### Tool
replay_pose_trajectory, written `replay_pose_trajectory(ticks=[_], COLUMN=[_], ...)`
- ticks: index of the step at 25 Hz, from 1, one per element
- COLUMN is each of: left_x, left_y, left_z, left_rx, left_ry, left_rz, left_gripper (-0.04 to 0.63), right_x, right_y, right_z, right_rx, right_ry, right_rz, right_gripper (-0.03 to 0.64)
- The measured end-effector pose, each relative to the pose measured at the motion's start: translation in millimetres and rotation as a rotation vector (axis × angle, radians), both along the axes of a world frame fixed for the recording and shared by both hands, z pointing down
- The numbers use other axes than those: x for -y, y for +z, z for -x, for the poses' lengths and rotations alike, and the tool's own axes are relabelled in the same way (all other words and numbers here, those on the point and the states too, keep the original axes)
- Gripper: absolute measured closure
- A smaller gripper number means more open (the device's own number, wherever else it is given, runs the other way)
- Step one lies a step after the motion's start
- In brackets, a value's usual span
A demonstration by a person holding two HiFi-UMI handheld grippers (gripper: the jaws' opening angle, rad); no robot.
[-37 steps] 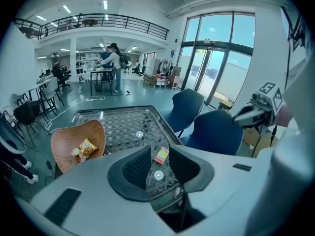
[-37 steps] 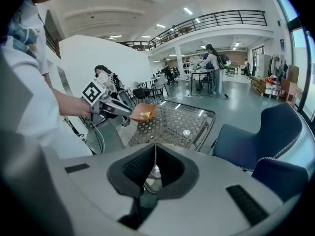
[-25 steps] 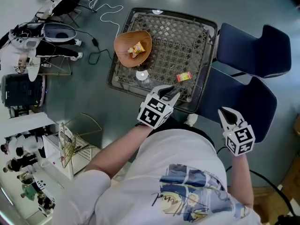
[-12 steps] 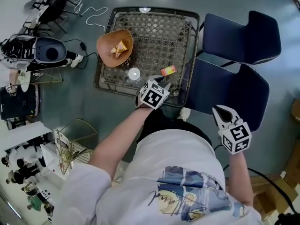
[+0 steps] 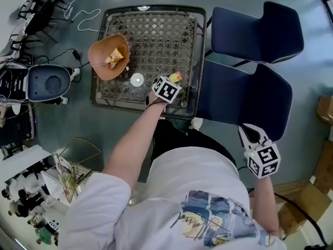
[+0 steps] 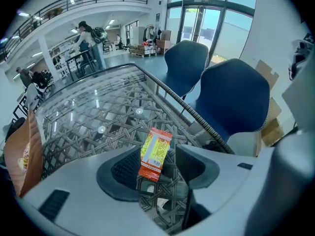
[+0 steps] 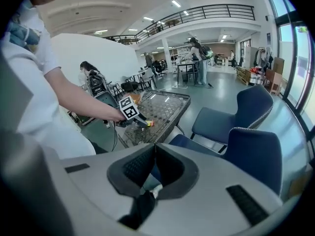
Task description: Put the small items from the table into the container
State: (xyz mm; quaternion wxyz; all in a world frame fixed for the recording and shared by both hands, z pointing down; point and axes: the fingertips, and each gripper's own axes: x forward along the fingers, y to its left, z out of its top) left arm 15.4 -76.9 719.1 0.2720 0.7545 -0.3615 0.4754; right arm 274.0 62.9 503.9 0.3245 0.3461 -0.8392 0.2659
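I am reaching my left gripper [image 5: 171, 83] steeply down onto the woven, glass-topped table [image 5: 156, 35], over its near right part, because a small orange and yellow packet [image 6: 155, 153] lies there waiting to be collected. The jaws are opening and stand spread wide. The packet sits between them with the right pad clear of it, and it is not yet pinched. At the table's left edge, well apart from this packet, is the wooden bowl [image 5: 99, 61], which I take to be the container. It already holds one snack packet. A small white round thing [image 5: 137, 79] lies on the table between the bowl and my left gripper. My right gripper [image 5: 250, 131] hangs off to the side over a blue chair [image 5: 234, 92], away from the table. Its jaws are pressed together with nothing between them, and it seems idle for this pickup.
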Motion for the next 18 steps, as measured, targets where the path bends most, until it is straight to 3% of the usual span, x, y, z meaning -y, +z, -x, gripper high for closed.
replay_pose_trajectory(ticks=[5,9,12,18], left_x=[2.4,6.0,7.3,7.3], left_y=[14.1,12.9,11.5,0.6], left_z=[1.7,1.9,5.5,8.9], left_rx=[0.008,0.007,0.002,-0.014], left_ry=[0.011,0.046,0.037,0.031], left_rz=[0.037,0.019,0.013,0.001], left_gripper=[0.388,0.39,0.444,0.468], right_x=[6.7,12.5,15.4,21.7], right_y=[-3.0,-1.1,0.7,-4.0], right_z=[-4.8,-3.8,2.7,15.6], right_rx=[-0.018,-0.023,-0.021,-0.018], right_ry=[0.007,0.014,0.009,-0.005], right_rz=[0.012,0.023,0.026,0.025], right_gripper=[0.604,0.604,0.604,0.604])
